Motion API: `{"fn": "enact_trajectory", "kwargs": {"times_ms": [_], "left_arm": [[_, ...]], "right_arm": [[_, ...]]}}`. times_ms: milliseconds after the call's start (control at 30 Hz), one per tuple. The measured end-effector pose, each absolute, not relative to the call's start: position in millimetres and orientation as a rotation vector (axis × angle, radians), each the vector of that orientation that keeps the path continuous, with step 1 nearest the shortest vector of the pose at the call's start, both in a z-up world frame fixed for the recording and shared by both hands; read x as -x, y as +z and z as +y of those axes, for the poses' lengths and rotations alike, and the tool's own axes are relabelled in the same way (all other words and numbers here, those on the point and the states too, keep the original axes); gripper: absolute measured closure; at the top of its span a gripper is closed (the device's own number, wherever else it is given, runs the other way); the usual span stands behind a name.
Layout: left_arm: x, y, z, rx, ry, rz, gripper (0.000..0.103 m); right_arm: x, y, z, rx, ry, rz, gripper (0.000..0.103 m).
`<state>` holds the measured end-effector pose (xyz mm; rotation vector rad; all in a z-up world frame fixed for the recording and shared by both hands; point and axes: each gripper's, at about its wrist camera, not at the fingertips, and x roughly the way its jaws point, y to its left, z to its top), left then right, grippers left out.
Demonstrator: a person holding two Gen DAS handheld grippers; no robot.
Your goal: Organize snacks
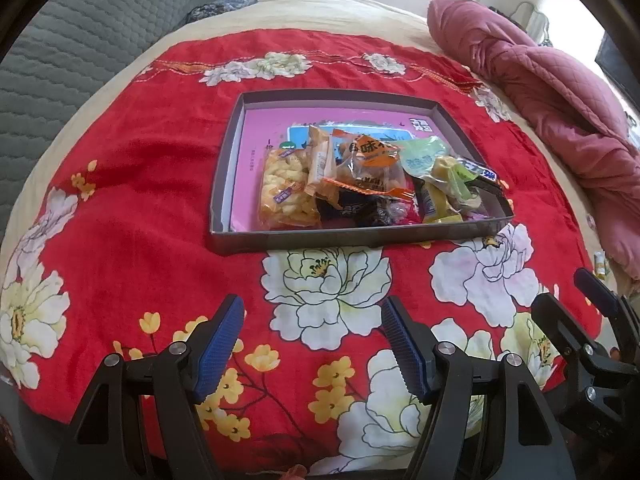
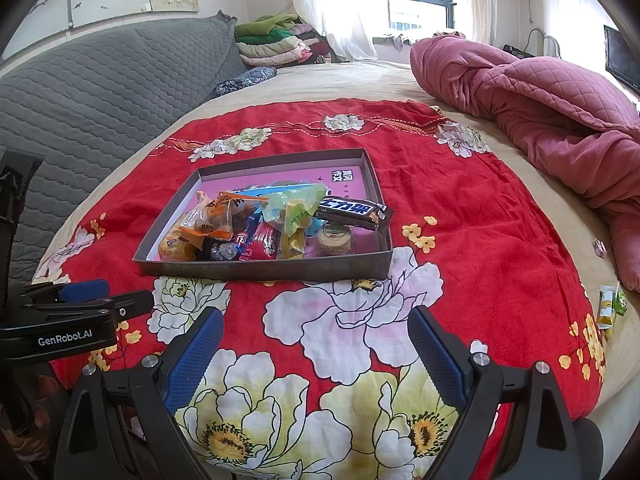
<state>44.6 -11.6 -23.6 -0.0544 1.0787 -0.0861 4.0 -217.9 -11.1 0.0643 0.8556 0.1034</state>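
Left wrist view looks down on a bed spread with a red floral cloth, and a shallow grey box sits near the cloth's middle, closer to its far edge than to the near one. Inside, the snacks are heaped toward the box's near wall: a clear pack of yellow twists at the near left, orange-trimmed packets in the middle, pale green wrappers to the right. The box's far half shows bare pink lining. The left gripper hangs over the cloth's near edge with its blue pads spread apart and nothing between them.

From the right wrist view, the right gripper is likewise released, jaws wide over a printed white flower, empty. A dark chocolate bar lies across the box's right rim, one end poking over it. A few small wrapped sweets lie off the cloth at the bed's right edge (well apart from the box), just below a crumpled pink quilt.
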Motion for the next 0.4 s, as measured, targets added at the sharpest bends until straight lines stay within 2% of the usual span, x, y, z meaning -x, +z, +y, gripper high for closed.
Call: {"fn": "enact_trajectory", "kwargs": {"times_ms": [400], "left_arm": [[-56.4,-42.0,-2.9,0.056,-0.059,1.083,0.03]], "right_arm": [[-15.2,-23.7,-225.4,-0.117,0.11,0.87,0.008]]}}
